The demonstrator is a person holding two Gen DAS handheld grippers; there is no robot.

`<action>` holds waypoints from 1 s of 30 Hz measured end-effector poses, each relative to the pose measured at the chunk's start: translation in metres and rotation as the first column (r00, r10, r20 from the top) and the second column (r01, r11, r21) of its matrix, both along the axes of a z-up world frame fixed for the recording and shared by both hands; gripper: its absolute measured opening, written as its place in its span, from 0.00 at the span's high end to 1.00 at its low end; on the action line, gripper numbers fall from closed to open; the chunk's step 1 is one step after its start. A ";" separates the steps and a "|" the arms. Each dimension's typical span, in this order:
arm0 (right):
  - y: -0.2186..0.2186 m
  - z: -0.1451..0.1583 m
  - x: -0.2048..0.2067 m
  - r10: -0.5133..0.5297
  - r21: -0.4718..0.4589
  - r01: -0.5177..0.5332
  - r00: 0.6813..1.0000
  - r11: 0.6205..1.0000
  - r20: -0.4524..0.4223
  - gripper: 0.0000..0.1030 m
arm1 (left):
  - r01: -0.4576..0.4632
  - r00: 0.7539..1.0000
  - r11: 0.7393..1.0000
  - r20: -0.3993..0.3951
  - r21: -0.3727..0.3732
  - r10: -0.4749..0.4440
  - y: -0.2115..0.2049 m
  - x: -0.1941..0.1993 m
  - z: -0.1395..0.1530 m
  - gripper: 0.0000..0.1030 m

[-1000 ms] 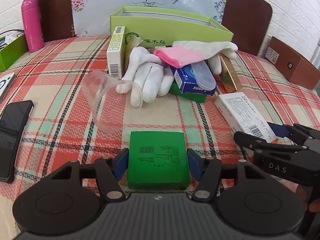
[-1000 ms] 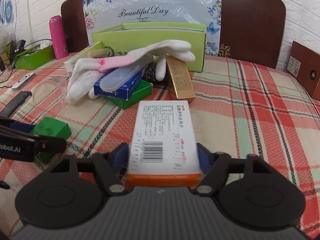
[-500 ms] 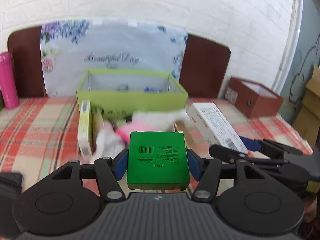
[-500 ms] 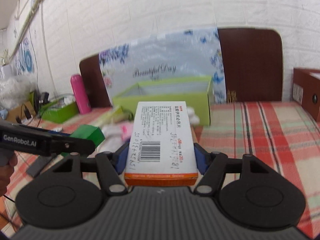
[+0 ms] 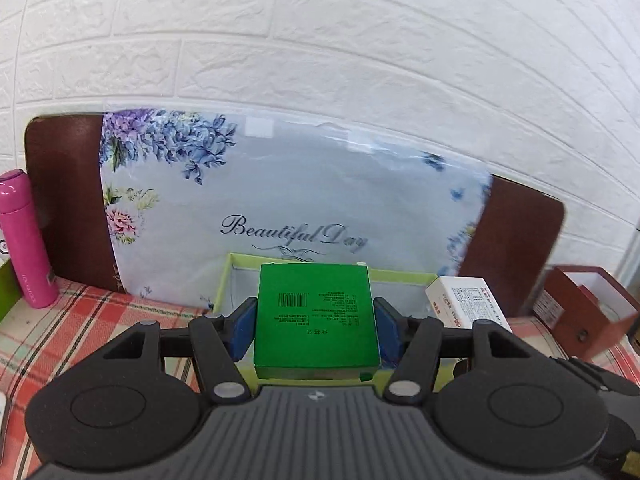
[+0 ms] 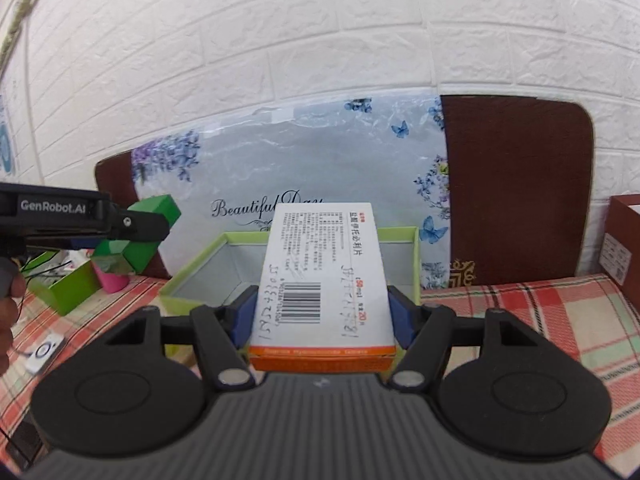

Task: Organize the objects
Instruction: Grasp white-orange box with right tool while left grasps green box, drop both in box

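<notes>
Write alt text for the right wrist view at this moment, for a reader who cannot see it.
The right gripper has its jaws clamped on a white medicine box with an orange end, held above the open light green box on the plaid tablecloth. At left, the left gripper holds a green box against a white brick wall.

The floral bag (image 5: 288, 196) standing at the far side against the wall carries the script "Beautiful Day". In the right wrist view the same lettering is partly covered by the white medicine box (image 6: 322, 276), reading "Beautiful D". The left gripper (image 6: 132, 228), seen at the left of that view, bears "GenRobot.AI" in pale letters on its black body. The white medicine box shows a barcode, small Chinese print too fine to read, "20" in red, and handwritten digits not clearly legible. The green box (image 5: 316, 320) shows a barcode and unreadable small print.
</notes>
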State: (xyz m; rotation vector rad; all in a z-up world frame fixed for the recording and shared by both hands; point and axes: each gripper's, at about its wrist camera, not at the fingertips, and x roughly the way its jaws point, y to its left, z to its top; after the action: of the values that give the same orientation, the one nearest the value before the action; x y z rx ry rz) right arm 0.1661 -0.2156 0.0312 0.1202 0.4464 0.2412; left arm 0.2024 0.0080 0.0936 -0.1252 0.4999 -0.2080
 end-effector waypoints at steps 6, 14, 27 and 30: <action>0.024 -0.010 0.066 -0.005 0.028 0.006 0.998 1.000 -0.063 0.37 | -0.038 0.998 0.999 -0.055 0.004 0.038 0.008 0.054 -0.020 0.39; 0.047 -0.052 0.124 -0.001 -0.024 -0.003 0.984 1.000 -0.178 0.23 | -0.042 0.990 0.999 -0.135 -0.025 0.039 0.018 0.089 -0.048 0.23; 0.014 -0.028 0.066 -0.058 -0.057 0.057 0.998 0.997 -0.001 0.00 | -0.074 0.992 0.995 -0.104 -0.067 0.067 0.022 0.036 -0.032 0.17; 0.006 -0.021 0.038 -0.068 -0.045 0.070 0.997 0.997 0.042 0.00 | -0.082 0.991 0.995 -0.106 -0.048 0.077 0.017 0.010 -0.023 0.17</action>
State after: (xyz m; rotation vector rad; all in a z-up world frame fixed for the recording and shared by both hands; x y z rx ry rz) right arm 0.2042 -0.2099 0.0106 0.0846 0.4068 0.1649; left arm 0.2128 0.0251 0.0701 -0.2072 0.5927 -0.1371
